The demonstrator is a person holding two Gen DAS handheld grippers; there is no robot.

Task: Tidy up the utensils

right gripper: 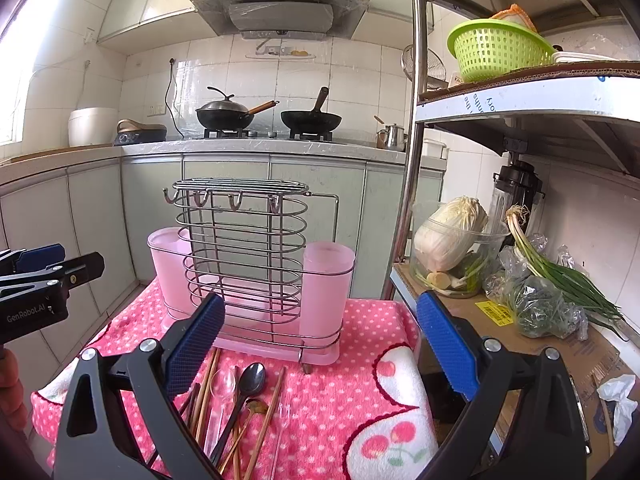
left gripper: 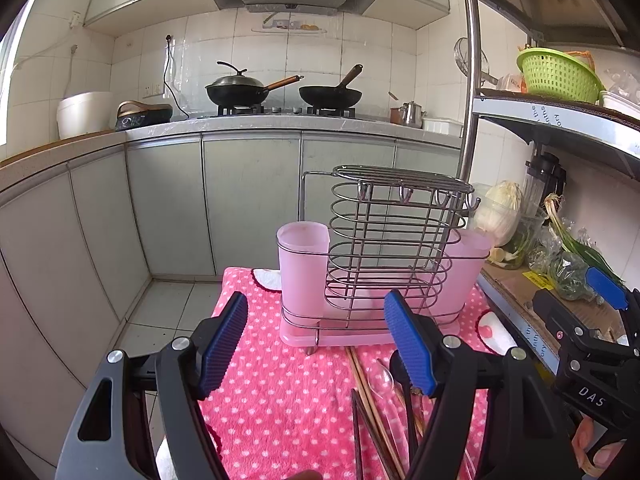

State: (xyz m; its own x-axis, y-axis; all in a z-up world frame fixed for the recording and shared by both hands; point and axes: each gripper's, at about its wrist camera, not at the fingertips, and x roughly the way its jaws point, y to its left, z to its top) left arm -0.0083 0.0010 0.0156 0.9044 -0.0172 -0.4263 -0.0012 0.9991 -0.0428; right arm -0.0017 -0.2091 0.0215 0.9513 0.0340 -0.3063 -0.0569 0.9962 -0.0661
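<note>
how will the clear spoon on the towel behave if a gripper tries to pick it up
The clear spoon looks like thin plastic, so probably light and stiff. It lies flat among chopsticks beside a black spoon, so a pinch may drag neighbours. Its smooth handle could slip between the pads.

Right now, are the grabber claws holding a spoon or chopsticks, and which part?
Nothing is held. The left gripper and right gripper both stand open and empty above the chopsticks and black spoon lying on the pink cloth.
</note>
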